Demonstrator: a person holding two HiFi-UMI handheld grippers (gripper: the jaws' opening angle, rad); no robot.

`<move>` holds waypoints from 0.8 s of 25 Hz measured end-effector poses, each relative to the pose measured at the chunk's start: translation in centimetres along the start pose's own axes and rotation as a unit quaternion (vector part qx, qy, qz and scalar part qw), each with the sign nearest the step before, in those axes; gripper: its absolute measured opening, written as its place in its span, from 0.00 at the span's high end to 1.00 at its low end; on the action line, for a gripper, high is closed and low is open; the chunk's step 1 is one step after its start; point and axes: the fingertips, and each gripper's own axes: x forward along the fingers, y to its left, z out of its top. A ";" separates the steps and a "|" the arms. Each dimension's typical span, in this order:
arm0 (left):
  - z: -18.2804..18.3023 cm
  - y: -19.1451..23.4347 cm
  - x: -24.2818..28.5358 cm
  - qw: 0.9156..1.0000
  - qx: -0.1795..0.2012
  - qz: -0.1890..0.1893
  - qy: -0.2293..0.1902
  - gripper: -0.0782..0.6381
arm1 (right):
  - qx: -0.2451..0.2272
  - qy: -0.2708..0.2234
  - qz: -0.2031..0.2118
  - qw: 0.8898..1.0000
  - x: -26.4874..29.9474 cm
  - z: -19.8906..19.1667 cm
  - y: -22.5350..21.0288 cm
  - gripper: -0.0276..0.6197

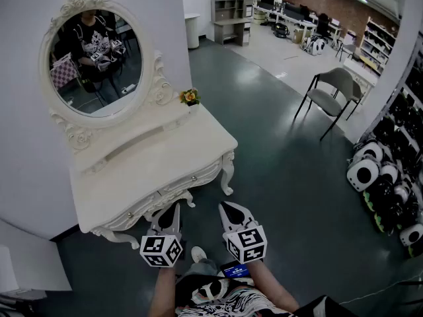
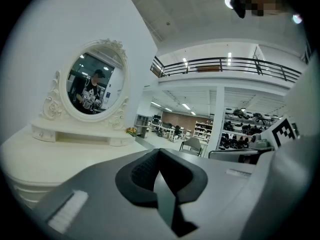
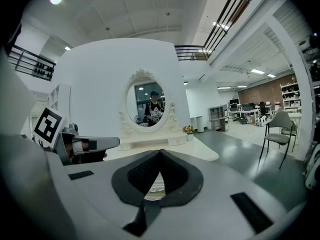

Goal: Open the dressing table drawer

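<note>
The white dressing table [image 1: 198, 144] stands against the wall, its carved drawer front [image 1: 182, 182] under the top and closed. Both grippers hover just in front of that edge, apart from it. My left gripper [image 1: 172, 207] has its jaws together with nothing between them. My right gripper [image 1: 226, 207] is beside it, also shut and empty. In the left gripper view the jaws [image 2: 159, 151] meet above the tabletop [image 2: 50, 154]. In the right gripper view the jaws [image 3: 160, 151] meet in front of the table [image 3: 200, 151], with the left gripper [image 3: 80, 146] at the left.
An oval mirror [image 1: 96, 61] and a small flower pot [image 1: 190, 97] sit on the table. A grey chair [image 1: 334, 91] stands on the open floor to the right. Black and white items [image 1: 390, 190] line the right wall. A white box [image 1: 30, 269] sits lower left.
</note>
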 end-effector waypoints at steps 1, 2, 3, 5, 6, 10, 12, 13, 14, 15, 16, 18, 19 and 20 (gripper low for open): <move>0.1 0.1 0.0 1.000 0.000 0.001 -0.001 0.89 | -0.001 0.000 0.002 1.000 0.1 0.0 0.1 0.96; 0.2 0.1 0.1 1.000 0.000 0.002 -0.002 0.89 | -0.002 0.001 0.003 1.000 0.1 0.1 0.1 0.96; 0.3 0.1 0.1 1.000 0.000 0.002 -0.003 0.89 | -0.003 0.001 0.004 1.000 0.2 0.1 0.2 0.96; 0.4 0.0 0.1 1.000 0.001 0.002 -0.004 0.89 | -0.004 0.001 0.006 1.000 0.2 0.2 0.2 0.95; 0.4 0.0 0.1 1.000 0.000 0.001 -0.005 0.89 | -0.004 0.001 0.007 1.000 0.2 0.1 0.2 0.96; 0.4 0.4 0.1 1.000 -0.001 0.005 -0.007 0.89 | -0.002 0.002 0.010 1.000 0.6 0.0 0.3 0.95; 0.1 0.8 0.4 1.000 0.002 0.010 -0.002 0.89 | 0.006 0.004 0.010 1.000 1.0 -0.1 0.0 0.95; 0.0 1.0 0.6 1.000 0.004 0.013 0.001 0.89 | 0.009 0.007 0.008 1.000 1.3 -0.2 -0.2 0.95; -0.2 1.3 0.8 1.000 0.004 0.015 0.004 0.89 | 0.010 0.011 0.006 1.000 1.6 -0.3 -0.4 0.95; -0.4 1.5 1.1 1.000 0.001 0.015 0.006 0.86 | 0.011 0.015 0.007 1.000 2.0 -0.4 -0.6 0.91; -0.5 1.9 1.5 1.000 -0.002 0.015 0.007 0.80 | 0.012 0.018 0.008 1.000 2.5 -0.5 -0.9 0.79; -0.8 2.9 2.3 1.000 -0.008 0.017 0.010 0.79 | 0.014 0.024 0.005 1.000 3.8 -0.7 -1.4 0.77; -0.9 3.4 2.9 1.000 -0.009 0.019 0.013 0.79 | 0.014 0.026 0.002 1.000 4.5 -0.8 -1.8 0.78; -1.1 4.1 3.5 1.000 -0.010 0.021 0.016 0.79 | 0.014 0.029 0.000 0.999 5.3 -0.9 -2.1 0.78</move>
